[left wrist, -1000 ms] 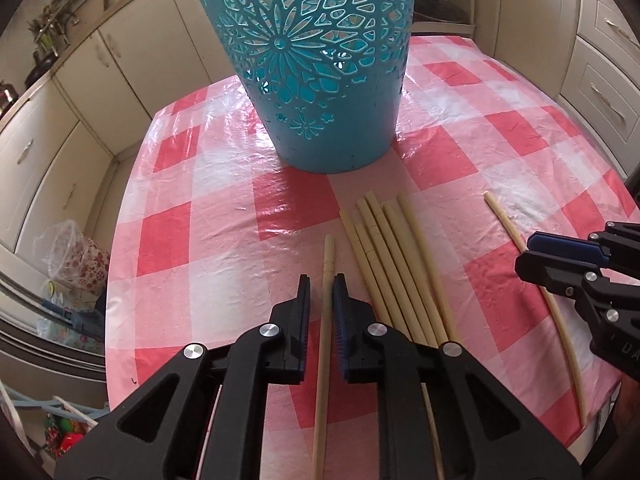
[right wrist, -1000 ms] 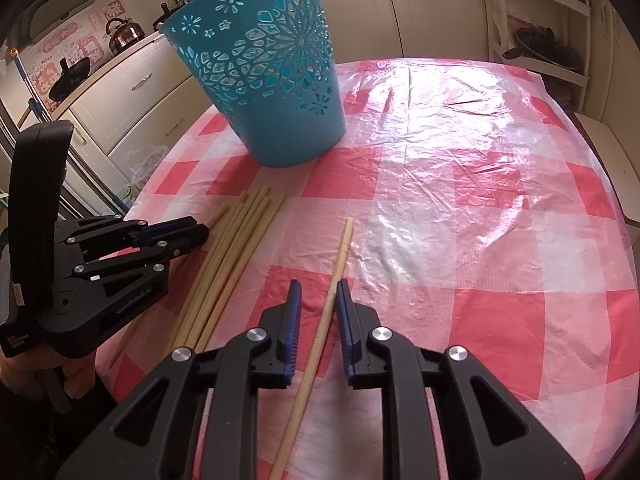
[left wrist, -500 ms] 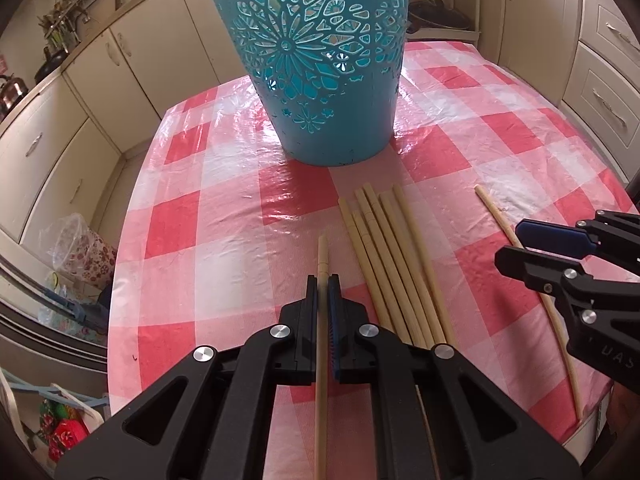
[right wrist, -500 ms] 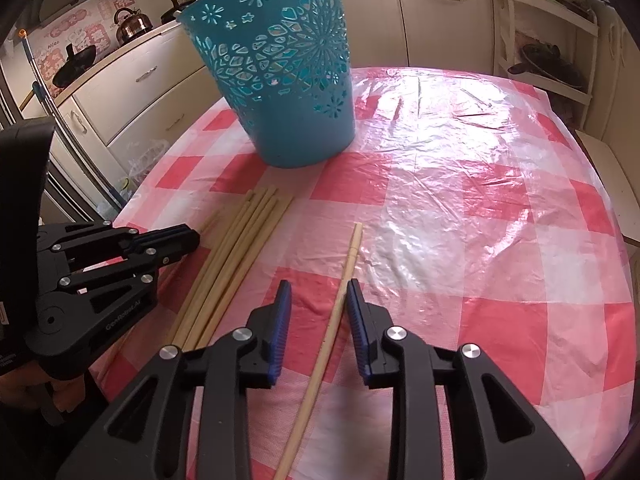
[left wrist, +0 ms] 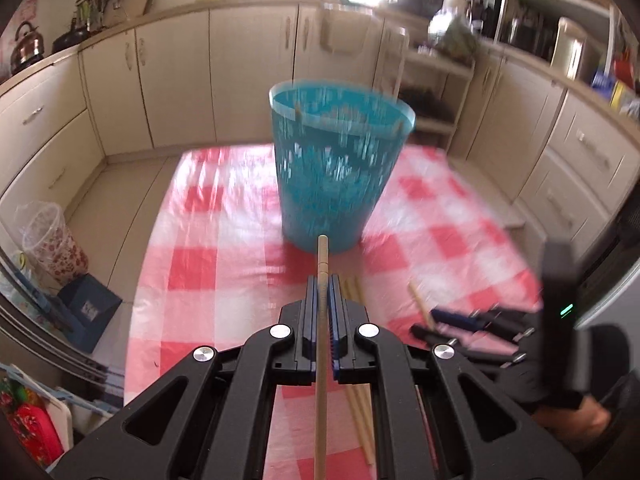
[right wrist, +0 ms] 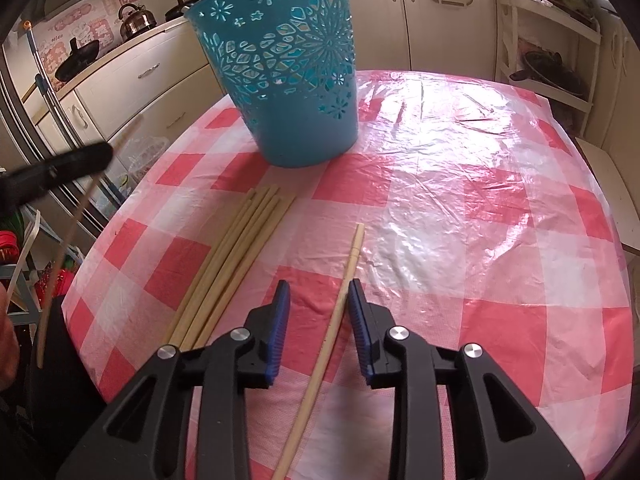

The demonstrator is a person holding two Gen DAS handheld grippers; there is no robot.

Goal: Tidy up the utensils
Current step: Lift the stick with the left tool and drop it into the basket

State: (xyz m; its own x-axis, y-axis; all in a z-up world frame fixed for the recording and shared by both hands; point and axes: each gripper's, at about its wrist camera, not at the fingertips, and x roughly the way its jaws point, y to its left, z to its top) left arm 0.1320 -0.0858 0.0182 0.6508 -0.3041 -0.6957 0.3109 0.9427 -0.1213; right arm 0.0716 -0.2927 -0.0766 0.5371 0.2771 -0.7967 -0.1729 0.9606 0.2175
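Note:
My left gripper [left wrist: 322,280] is shut on one bamboo chopstick [left wrist: 322,252] and holds it in the air above the table, its tip pointing toward the blue cut-out basket [left wrist: 340,168]. In the right wrist view it is a blurred black shape [right wrist: 106,154] at the left, with the chopstick [right wrist: 68,240] hanging from it. My right gripper [right wrist: 319,286] stands open low over the table. A single chopstick [right wrist: 340,308] lies between its fingers, and neither pad presses on it. A bundle of several chopsticks [right wrist: 236,256] lies left of it, in front of the basket [right wrist: 288,80].
The table has a red-and-white checked cloth [right wrist: 480,200] under clear plastic, and its rounded edge runs close on the left. Cream kitchen cabinets [left wrist: 180,80] surround it. A plastic container [left wrist: 52,240] and a rack stand on the floor at the left.
The left gripper closed on its chopstick and lifted it off the table, so the basket's rim now shows. The right gripper's jaws widened around the chopstick that lies on the cloth.

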